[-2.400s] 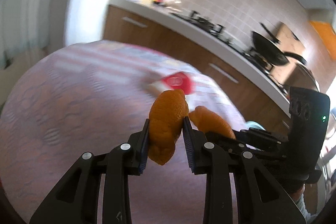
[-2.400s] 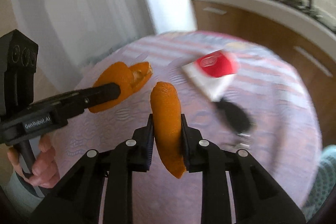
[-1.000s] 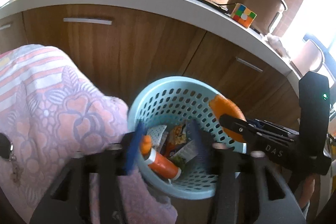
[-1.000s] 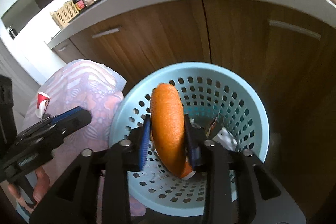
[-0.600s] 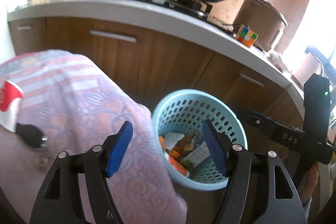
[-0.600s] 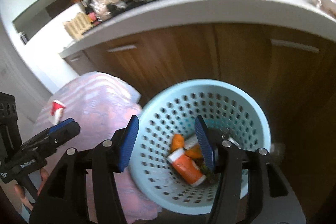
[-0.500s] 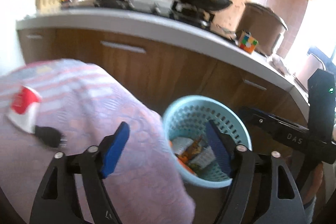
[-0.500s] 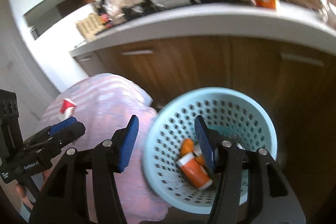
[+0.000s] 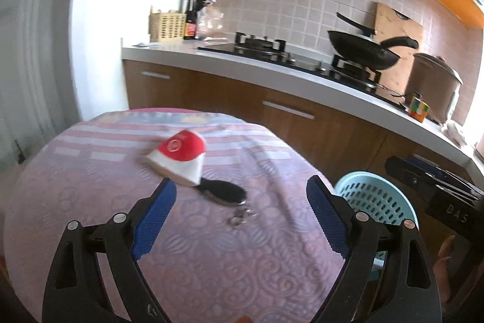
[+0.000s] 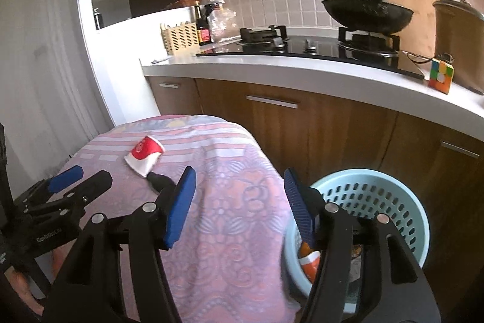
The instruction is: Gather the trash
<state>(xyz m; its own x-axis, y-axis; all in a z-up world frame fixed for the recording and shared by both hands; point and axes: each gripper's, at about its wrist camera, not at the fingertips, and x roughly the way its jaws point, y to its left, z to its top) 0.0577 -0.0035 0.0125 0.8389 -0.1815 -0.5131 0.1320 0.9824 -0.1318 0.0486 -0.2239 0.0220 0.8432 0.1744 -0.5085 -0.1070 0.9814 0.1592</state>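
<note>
A crushed red and white paper cup (image 9: 178, 157) (image 10: 144, 159) lies on its side on the round table with a pink patterned cloth (image 9: 121, 220) (image 10: 230, 226). A black key fob with keys (image 9: 224, 191) (image 10: 158, 181) lies right beside it. My left gripper (image 9: 240, 217) hangs over the table's near part, jaws opening wide, nothing between them. My right gripper (image 10: 239, 205) hovers over the table's right edge, jaws opening and bare. The light blue perforated basket (image 9: 379, 202) (image 10: 402, 202) stands on the floor right of the table, with an orange wrapper and other trash inside.
A wooden kitchen counter (image 9: 302, 74) (image 10: 302, 65) runs behind the table, with a hob, a black wok (image 9: 363, 49), a cutting board, a rice cooker and a colour cube (image 10: 440, 76). A hand holds each gripper's handle at the frame edges.
Both orange peels left the jaws and dropped into the basket. Both grippers then opened, rose and swung left from the basket back toward the table, bringing the cup and keys into view.
</note>
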